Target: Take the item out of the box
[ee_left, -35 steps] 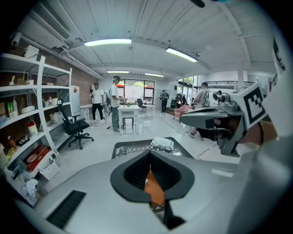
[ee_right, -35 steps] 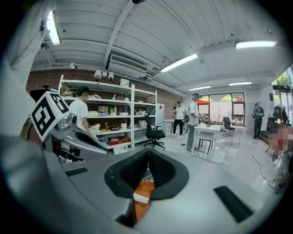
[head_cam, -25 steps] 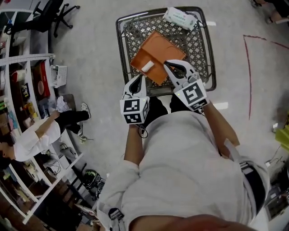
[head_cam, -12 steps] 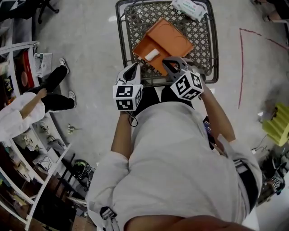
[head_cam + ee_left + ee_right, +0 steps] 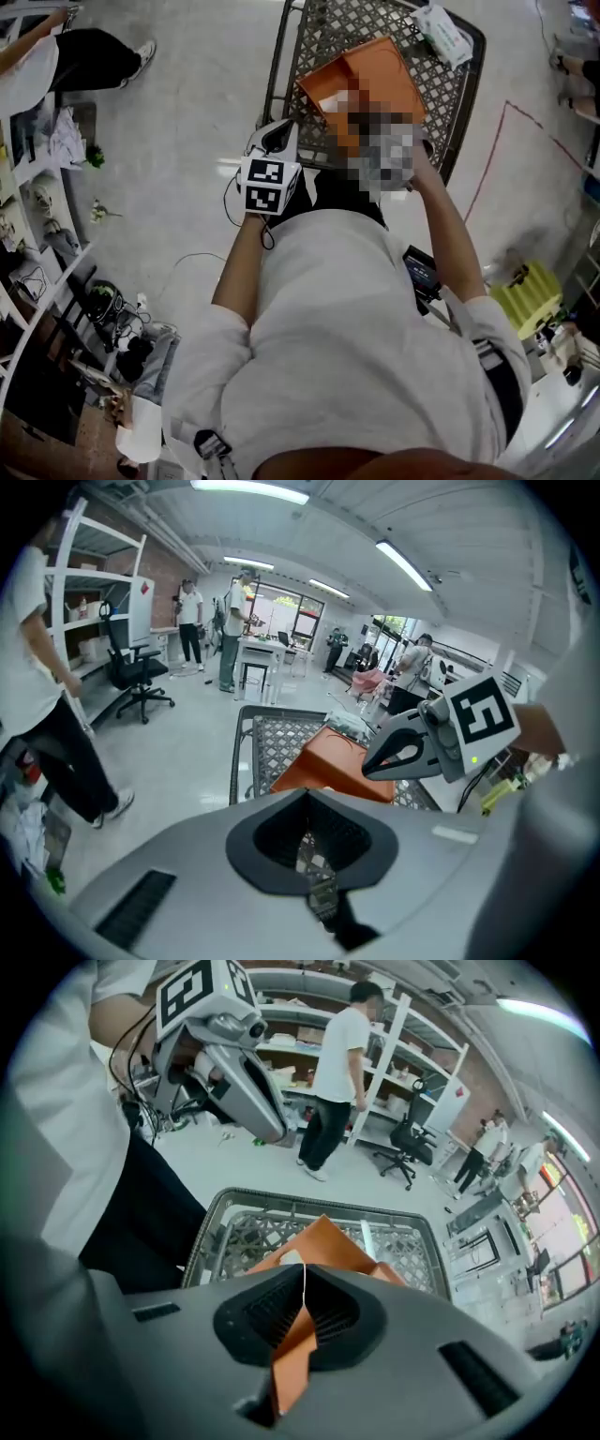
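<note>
Now, closest in, the left gripper (image 5: 305,797) is seen with its jaws drawn together and nothing caught between them, held by the near left corner of the lattice crate (image 5: 277,61). Just beside it, the right gripper (image 5: 303,1283) is likewise closed tight on nothing, its tips poised over the orange box (image 5: 323,1237); whether the box is touched cannot be told. The box is found lying tilted inside the crate, and a small white item (image 5: 289,1258) can be made out in it, just past the right gripper's tips. Further on, a white packet (image 5: 441,33) is seen resting at the crate's far corner. Beyond that, a red line (image 5: 487,159) is marked on the grey floor (image 5: 187,141), and a person in a white top (image 5: 337,1040) is seen standing by the shelving (image 5: 309,1016).
</note>
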`<state>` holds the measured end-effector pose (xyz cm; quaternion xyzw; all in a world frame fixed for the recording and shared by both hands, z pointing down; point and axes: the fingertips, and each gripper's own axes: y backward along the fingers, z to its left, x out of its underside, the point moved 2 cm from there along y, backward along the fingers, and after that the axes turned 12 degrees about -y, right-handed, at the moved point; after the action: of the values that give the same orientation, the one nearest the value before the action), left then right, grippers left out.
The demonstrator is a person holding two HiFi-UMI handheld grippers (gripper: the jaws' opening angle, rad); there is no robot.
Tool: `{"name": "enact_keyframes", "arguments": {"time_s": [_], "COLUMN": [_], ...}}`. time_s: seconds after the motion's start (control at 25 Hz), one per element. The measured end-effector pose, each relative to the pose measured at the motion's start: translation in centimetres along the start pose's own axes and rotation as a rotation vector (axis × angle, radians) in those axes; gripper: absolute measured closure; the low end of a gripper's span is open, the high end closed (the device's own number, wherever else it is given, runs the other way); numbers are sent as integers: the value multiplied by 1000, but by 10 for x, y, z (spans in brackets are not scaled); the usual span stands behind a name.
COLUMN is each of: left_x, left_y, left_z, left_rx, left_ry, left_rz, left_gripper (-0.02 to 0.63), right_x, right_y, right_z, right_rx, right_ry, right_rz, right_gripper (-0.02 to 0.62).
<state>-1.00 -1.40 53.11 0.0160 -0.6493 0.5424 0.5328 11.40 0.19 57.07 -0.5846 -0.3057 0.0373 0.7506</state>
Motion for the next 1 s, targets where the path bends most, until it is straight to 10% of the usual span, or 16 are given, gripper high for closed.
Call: {"name": "enact_keyframes", "arguments": {"time_s": [0.6,0.72,1.0], "left_x": [74,81,81], "left_y": [4,12,17], "left_z": [11,16,27], "left_rx": [-83,-103,-128], "left_ry": [176,207,234], "left_rz": [56,51,43], "left_gripper": [597,597,597], "right_x": [13,16,28], "right_y": [-80,-93,-110], "right_z": [7,9,11], "right_rx": [-37,-56,-99], "right_ry": [383,445,498], "right_rz": [185,232,299], "right_gripper": [588,477,468]}}
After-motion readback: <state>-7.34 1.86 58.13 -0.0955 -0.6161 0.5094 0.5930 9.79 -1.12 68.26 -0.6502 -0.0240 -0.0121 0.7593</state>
